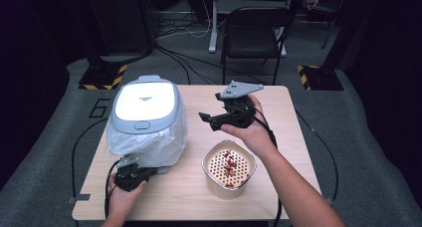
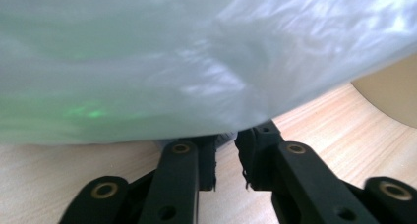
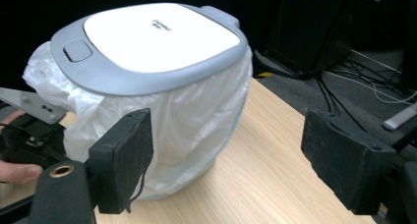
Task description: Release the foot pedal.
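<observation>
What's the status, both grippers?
Left gripper nearly shut at bin liner hem. Right gripper open, airborne beside bin. Perforated pot stands apart.

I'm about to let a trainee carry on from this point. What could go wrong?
The left gripper pinches the thin plastic bag low on the lidded bin; a hard pull may tear it or tip the bin. The open right gripper hovers near the cup of red bits and could knock it.

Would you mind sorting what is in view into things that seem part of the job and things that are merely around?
Probably part of the job:
- bin with closed lid
- white bag lining it
- pot with red bits on its holed tray
- left hand-held gripper, at the bag's lower edge
- right hand-held gripper, open, facing the bin

Merely around:
- black chair
- floor cables
</observation>
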`<state>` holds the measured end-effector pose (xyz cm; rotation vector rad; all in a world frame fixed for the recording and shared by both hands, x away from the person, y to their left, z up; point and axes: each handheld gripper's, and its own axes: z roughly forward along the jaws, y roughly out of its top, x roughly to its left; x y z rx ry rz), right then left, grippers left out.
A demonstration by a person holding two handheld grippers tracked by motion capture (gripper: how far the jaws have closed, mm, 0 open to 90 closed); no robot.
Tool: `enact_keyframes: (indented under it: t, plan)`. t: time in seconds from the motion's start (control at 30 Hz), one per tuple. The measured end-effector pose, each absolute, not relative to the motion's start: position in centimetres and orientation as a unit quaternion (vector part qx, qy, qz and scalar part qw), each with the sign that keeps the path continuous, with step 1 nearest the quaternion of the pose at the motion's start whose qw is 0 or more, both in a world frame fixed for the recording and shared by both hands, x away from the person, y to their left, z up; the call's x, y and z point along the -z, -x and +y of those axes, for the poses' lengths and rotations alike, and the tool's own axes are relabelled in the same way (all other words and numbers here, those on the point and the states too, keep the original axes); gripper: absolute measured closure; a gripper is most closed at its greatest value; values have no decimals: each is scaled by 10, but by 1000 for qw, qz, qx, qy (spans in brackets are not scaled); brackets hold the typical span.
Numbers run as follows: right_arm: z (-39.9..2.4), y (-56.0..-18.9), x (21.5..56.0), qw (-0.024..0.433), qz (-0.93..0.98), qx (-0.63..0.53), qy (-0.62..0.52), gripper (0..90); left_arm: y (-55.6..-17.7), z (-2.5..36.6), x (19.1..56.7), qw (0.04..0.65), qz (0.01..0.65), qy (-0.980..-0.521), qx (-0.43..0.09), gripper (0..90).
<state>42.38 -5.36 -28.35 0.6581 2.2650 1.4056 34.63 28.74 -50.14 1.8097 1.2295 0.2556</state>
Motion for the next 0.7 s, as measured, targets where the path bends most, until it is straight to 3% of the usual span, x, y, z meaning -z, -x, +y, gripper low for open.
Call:
enact_keyframes:
  t: [0.43, 0.7]
  plan:
    - [-98, -421, 306, 213, 798, -495, -271, 213, -336, 294, 494, 457, 500, -726, -119, 531]
    - [-132, -413, 321, 222, 788, -486, -305, 224, -335, 310, 488, 455, 509, -716, -144, 442]
